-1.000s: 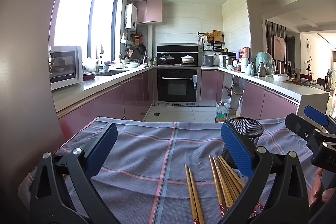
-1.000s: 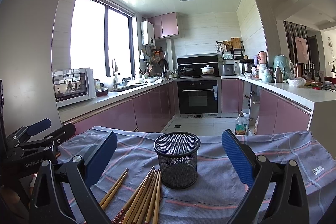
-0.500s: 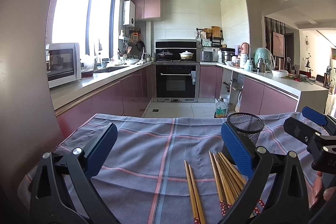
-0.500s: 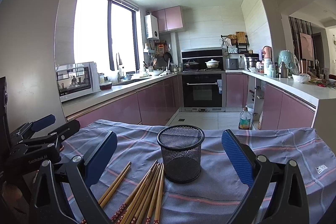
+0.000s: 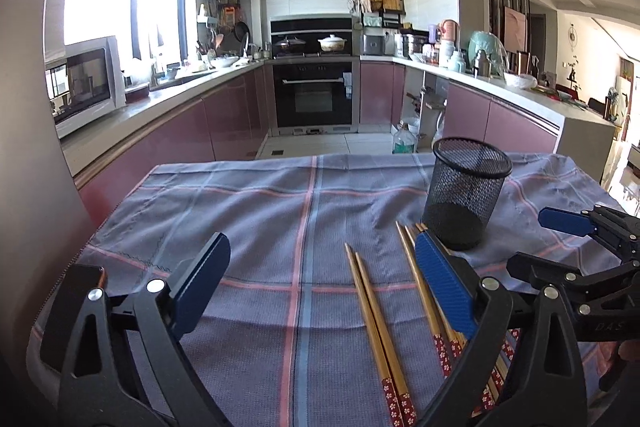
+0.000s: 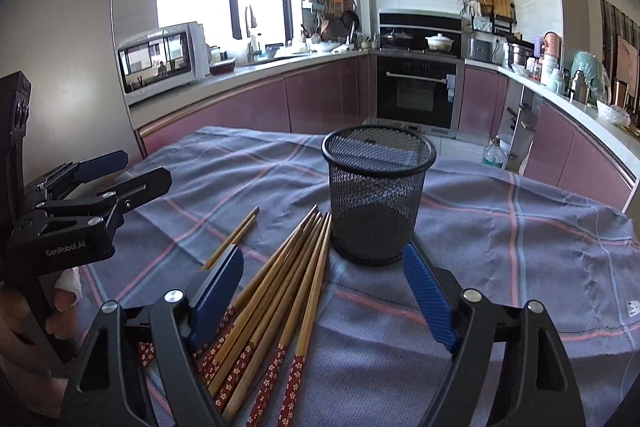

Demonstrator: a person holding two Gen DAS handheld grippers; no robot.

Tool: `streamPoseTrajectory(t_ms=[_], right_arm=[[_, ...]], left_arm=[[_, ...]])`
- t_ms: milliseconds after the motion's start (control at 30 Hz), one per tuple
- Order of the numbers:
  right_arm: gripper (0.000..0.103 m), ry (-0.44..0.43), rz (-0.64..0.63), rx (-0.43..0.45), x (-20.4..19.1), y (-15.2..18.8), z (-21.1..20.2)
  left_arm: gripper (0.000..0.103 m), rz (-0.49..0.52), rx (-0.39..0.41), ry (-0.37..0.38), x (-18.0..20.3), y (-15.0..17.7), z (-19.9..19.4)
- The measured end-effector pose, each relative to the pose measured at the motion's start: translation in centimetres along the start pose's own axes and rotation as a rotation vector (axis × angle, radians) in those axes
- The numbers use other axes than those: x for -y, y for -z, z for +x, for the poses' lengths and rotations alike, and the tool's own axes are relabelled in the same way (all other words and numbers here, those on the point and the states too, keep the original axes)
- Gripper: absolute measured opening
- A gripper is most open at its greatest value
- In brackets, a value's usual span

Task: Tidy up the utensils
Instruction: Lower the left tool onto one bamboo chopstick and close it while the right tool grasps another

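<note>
Chopsticks (image 6: 280,291): bamboo, red floral ends, flat beside mesh cup (image 6: 378,195); left gripper (image 5: 320,291), right gripper (image 6: 324,291) released, jaws just narrowing.

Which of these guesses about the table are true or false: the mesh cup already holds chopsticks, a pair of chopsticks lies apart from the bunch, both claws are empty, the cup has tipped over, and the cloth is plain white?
1. The mesh cup already holds chopsticks. False: it looks empty; all the chopsticks lie on the cloth.
2. A pair of chopsticks lies apart from the bunch of chopsticks. True.
3. The left claw and right claw hold nothing. True: both have just been closing a little, but their pads press on nothing.
4. The cup has tipped over. False: it stands upright.
5. The cloth is plain white. False: it is grey-blue with pink and blue stripes.
</note>
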State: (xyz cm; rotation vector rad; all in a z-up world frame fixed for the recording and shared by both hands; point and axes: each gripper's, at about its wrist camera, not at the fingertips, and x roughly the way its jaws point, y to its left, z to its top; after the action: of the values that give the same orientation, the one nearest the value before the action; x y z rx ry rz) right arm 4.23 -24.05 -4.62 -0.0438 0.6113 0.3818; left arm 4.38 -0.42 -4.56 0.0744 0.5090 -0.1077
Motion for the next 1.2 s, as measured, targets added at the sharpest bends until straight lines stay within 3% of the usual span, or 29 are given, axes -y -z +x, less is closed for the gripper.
streamPoseTrajectory(t_ms=[67, 300, 533, 767, 1200], right_arm=[[0.058, -0.011, 0.004, -0.046, 0.1, 0.3, 0.8], [0.039, -0.029, -0.002, -0.163, 0.1, 0.6, 3.2], [0.036, -0.039, 0.001, -0.227, 0.3, 0.7, 4.9], [0.033, -0.064, 0.014, -0.254, 0.8, 0.7, 5.6], [0.024, -0.081, 0.02, -0.285, 0.9, 0.7, 5.9]], left_arm=[[0.087, 0.016, -0.037, 0.012, 0.1, 0.4, 0.9], [0.071, 0.074, -0.162, 0.082, 1.2, 1.9, 4.3], [0.059, 0.1, -0.264, 0.128, 1.8, 2.9, 6.7], [0.044, 0.058, -0.338, 0.195, 1.0, 3.2, 7.6], [0.023, 0.03, -0.385, 0.269, 0.4, 3.4, 8.5]])
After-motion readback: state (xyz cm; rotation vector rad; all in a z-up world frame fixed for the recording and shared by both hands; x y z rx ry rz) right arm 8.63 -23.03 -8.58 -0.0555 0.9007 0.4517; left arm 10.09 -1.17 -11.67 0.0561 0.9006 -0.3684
